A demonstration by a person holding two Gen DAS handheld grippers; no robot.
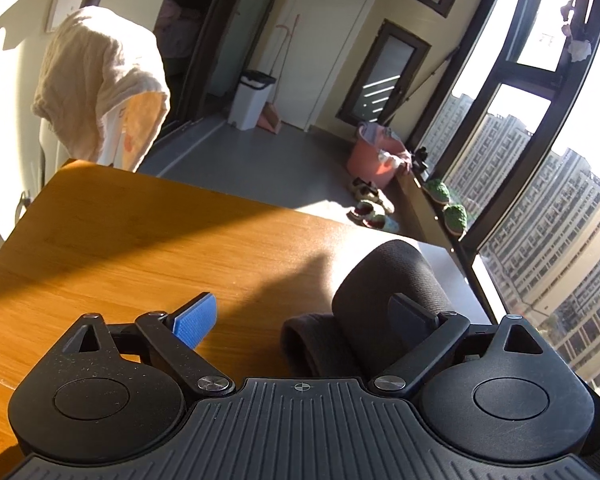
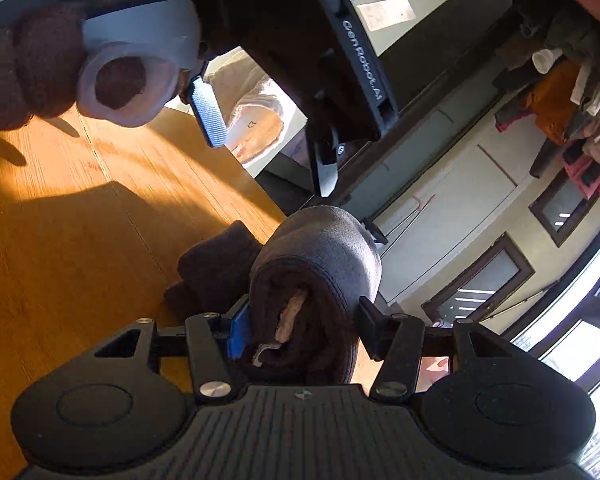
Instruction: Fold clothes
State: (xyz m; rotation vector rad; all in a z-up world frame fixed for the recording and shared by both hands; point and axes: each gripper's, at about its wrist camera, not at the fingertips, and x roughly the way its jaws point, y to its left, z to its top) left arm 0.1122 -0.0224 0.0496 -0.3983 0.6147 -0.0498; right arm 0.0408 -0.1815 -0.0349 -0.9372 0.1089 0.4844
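A dark rolled garment (image 2: 316,264) is clamped between the two pads of my right gripper (image 2: 304,314), with one end resting on the wooden table (image 2: 80,240) near its far edge. A beige tag pokes out of the roll's near end. In the left wrist view the same dark roll (image 1: 388,276) arches around the right finger of my left gripper (image 1: 302,302). Its blue left pad (image 1: 194,320) stands far off over bare wood, so the jaws are wide open. The right wrist view shows the left gripper (image 2: 264,140) from the side, above the roll.
A cream garment (image 1: 100,84) hangs on a stand behind the table's far corner. On the floor beyond are a white bin (image 1: 252,96), a pink bucket (image 1: 374,158) and slippers (image 1: 370,204). Tall windows run along the right. A hand in brown fuzzy fabric (image 2: 28,72) holds the left gripper's handle.
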